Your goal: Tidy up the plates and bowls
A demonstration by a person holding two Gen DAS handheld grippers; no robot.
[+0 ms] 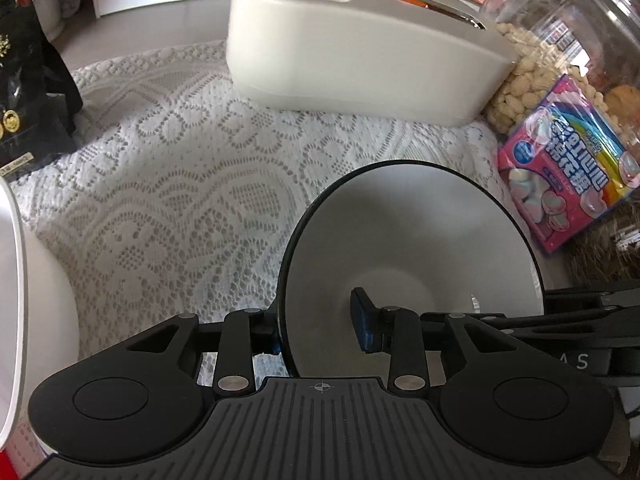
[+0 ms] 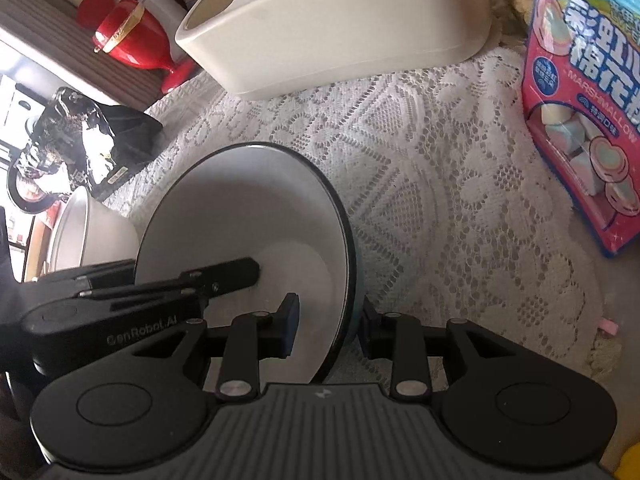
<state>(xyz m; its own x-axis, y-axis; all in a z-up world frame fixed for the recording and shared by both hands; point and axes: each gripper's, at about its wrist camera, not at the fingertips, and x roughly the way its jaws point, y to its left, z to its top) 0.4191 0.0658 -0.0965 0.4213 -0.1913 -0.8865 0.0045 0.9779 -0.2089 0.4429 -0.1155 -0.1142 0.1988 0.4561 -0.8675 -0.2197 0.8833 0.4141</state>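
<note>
Over a white lace tablecloth (image 1: 168, 168), one white bowl with a thin black rim (image 1: 408, 240), tipped up on edge: its open face turns toward the cream-coloured ceramic caddy (image 1: 352, 52) at the back, its rim plane close to vertical. Left gripper (image 1: 320, 328): jaws straddle the bowl's left rim, one blue pad inside the hollow and clearly off the wall, the other outside against the rim; parted, no clamp evident. Right gripper (image 2: 328, 324): jaws narrow, astride the opposite rim, inner pad (image 2: 290, 324) inside, outer finger behind the bluish outer wall; it appears to pinch the rim, though the contact itself is hidden by the edge. Left wrist view alone shows a clear plastic jar of pale nuts (image 1: 560, 52) behind the pink marshmallow packet (image 1: 568, 160), and a white curved vessel (image 1: 24, 280) at the left border. Right wrist view alone shows a red goblet-shaped ornament (image 2: 132, 36), a black glossy pouch (image 2: 88, 140), a second pale bowl (image 2: 92, 236) just beside the held one, and the left gripper's arm reaching across the bowl's face.
</note>
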